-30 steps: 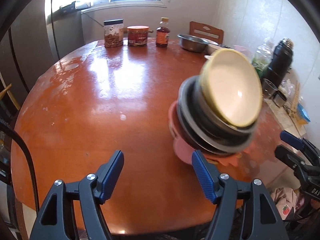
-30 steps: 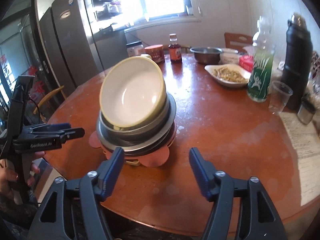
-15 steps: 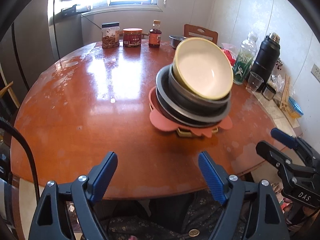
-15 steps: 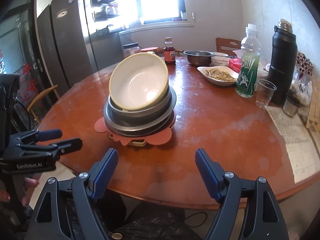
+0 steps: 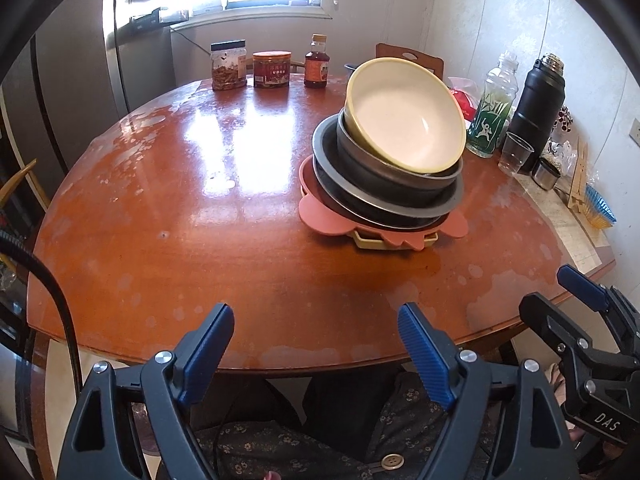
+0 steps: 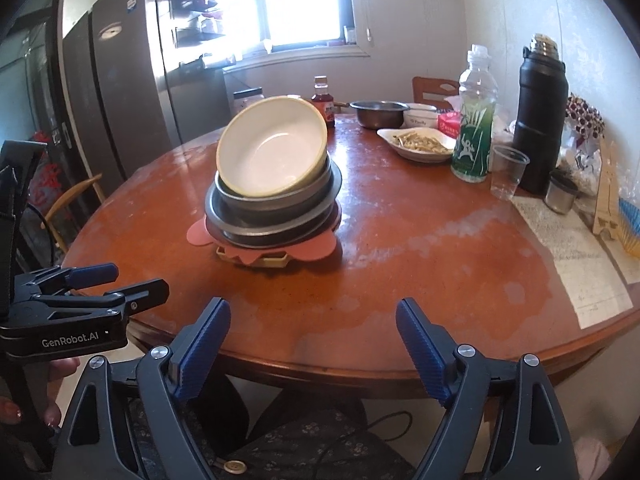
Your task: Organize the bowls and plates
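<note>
On the round wooden table (image 5: 168,216) a stack of dishes stands alone, with both hand-held grippers at the near edge.

At the bottom of the stack lies a yellow tray (image 5: 384,242), then a pink scalloped plate (image 5: 320,216), a wide grey plate (image 5: 448,202), a dark metal bowl (image 5: 360,156) and, tilted on top, a cream bowl with a yellow rim (image 5: 404,116). The left hand-held gripper (image 5: 316,344) is spread wide and empty, its blue pads over the table edge, well apart from the stack. The right hand-held gripper (image 6: 312,340) is opening, with nothing between its jaws, also short of the stack. Along the far side stand two jars (image 5: 228,66) and a sauce bottle (image 5: 317,62); to the right are a green water bottle (image 6: 472,124), a black flask (image 6: 540,116), a plastic cup (image 6: 506,172) and a dish of food (image 6: 416,144).
</note>
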